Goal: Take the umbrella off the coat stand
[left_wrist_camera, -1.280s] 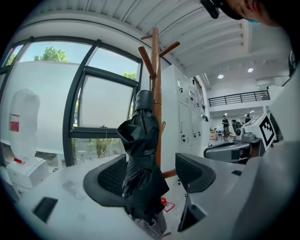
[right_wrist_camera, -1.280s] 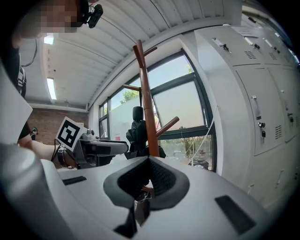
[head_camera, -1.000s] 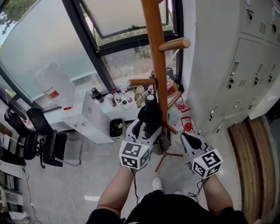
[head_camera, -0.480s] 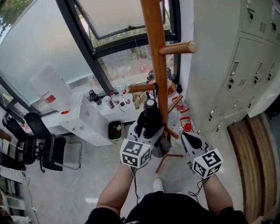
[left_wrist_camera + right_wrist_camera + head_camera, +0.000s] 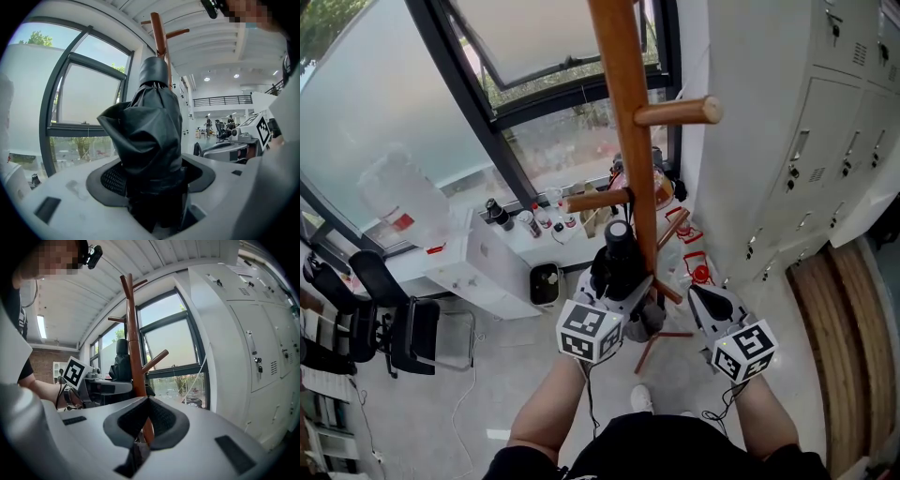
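My left gripper (image 5: 602, 289) stays clamped on the folded black umbrella (image 5: 150, 131) at centre frame, barely shifted beside the coat stand (image 5: 623, 112), so lifting it clear remains. My right gripper (image 5: 705, 298) is closed, empty.

The umbrella (image 5: 150, 136) is seen in plain black. The coat stand (image 5: 623, 141) is finished in reddish-brown wood. The left tongs (image 5: 154, 187) and right tongs (image 5: 147, 420) are moulded in light grey with black pads. The left cube (image 5: 589, 331) and right cube (image 5: 743, 350) are patterned with black squares on white. The lockers (image 5: 825, 141) are painted off-white.
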`<state>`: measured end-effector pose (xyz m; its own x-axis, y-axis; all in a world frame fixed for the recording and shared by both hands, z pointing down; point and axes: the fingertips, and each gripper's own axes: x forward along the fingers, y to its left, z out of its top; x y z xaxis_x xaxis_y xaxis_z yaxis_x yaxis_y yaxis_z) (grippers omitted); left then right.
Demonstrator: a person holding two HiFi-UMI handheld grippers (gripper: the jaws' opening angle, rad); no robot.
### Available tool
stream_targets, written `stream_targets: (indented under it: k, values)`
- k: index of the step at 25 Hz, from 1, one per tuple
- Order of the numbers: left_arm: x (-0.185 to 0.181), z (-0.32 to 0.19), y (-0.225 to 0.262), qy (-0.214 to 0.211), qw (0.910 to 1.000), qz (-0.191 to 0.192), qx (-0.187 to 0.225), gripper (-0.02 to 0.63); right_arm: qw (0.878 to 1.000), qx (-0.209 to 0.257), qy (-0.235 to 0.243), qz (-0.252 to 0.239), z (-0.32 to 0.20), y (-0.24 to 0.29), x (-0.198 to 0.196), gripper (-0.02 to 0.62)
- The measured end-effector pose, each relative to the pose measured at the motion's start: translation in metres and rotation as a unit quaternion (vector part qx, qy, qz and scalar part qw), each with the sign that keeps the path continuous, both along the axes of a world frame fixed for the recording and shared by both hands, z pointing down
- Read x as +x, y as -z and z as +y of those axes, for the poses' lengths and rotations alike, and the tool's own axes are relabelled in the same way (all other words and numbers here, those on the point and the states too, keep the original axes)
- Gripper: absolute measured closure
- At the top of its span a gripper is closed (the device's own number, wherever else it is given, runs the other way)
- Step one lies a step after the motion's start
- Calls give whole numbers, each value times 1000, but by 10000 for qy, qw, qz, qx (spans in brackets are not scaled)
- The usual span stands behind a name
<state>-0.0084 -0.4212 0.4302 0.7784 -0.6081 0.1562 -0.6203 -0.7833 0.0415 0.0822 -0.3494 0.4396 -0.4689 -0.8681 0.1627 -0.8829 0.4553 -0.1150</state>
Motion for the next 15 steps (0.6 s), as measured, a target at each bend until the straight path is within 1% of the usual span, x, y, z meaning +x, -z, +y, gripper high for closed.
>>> stream_targets:
  k: [8, 15]
  values:
    - [1, 0, -1, -85, 9999, -42, -39, 325, 10000, -16, -7, -14, -4, -3, -1, 541]
    - [-2, 4, 4, -84, 9999, -26, -71, 331, 10000, -16, 7, -27, -4, -2, -2, 541]
